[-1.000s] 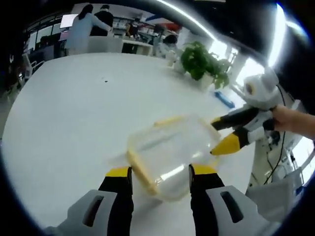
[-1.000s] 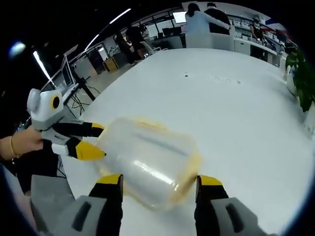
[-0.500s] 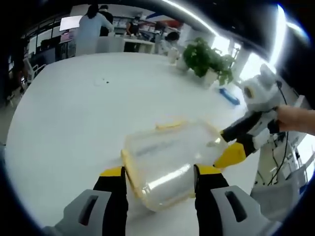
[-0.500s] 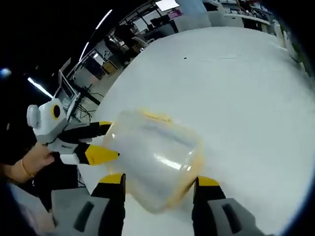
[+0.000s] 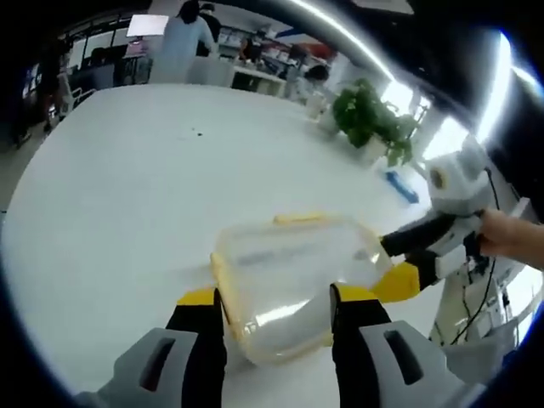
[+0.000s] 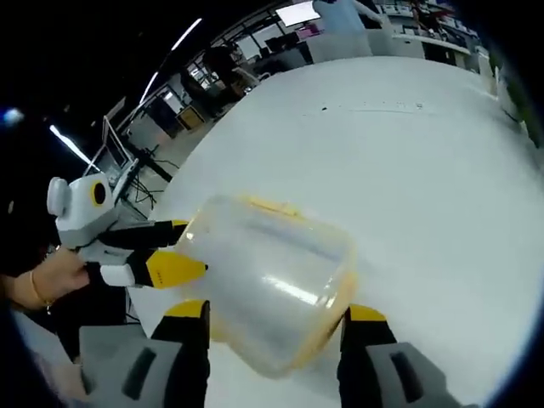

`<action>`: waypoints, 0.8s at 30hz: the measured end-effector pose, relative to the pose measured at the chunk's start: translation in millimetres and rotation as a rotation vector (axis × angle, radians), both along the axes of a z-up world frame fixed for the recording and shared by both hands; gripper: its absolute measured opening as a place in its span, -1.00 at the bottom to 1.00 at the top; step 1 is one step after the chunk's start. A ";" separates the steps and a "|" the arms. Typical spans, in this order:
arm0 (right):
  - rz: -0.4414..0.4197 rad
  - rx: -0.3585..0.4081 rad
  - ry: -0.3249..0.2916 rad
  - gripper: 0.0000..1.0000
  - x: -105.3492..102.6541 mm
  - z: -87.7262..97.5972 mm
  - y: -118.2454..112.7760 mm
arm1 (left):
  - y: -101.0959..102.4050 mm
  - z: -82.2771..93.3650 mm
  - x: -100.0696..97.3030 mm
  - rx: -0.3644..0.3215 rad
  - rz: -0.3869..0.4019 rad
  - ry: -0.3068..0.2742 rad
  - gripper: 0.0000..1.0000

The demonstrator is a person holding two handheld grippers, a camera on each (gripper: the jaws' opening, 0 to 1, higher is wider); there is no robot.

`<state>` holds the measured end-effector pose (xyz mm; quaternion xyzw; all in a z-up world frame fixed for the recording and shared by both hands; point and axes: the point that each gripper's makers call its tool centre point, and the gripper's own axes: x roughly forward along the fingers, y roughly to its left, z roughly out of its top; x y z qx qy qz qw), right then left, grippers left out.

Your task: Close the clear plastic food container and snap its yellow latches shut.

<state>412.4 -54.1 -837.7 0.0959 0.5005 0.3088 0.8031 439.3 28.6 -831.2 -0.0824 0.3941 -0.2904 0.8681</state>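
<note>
You are working with a container [image 5: 289,285] of clear, slightly cloudy plastic; its smooth walls catch bright streaks of the ceiling lights, so the finish reads glossy. Its latches [image 5: 297,219] and rim seal look like opaque yellow plastic, softer in sheen. In your right gripper view the same container [image 6: 272,285] shows a frosted, milky gloss. The table [image 5: 127,195] under it is a smooth white surface, matt to satin, with only faint reflections. Your left gripper [image 5: 276,319] has yellow tips on black fingers and grey moulded plastic housings; the right gripper [image 6: 276,327] looks the same.
</note>
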 end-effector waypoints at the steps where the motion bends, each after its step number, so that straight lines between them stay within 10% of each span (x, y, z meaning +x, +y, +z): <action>1: -0.001 0.001 -0.002 0.20 -0.1 0.2 0.2 | -0.4 1.2 0.9 0.003 -0.004 0.002 -0.06; 24: -0.006 0.022 -0.049 0.23 18.3 2.1 3.8 | 8.3 7.0 11.9 -0.076 0.086 -0.022 -0.04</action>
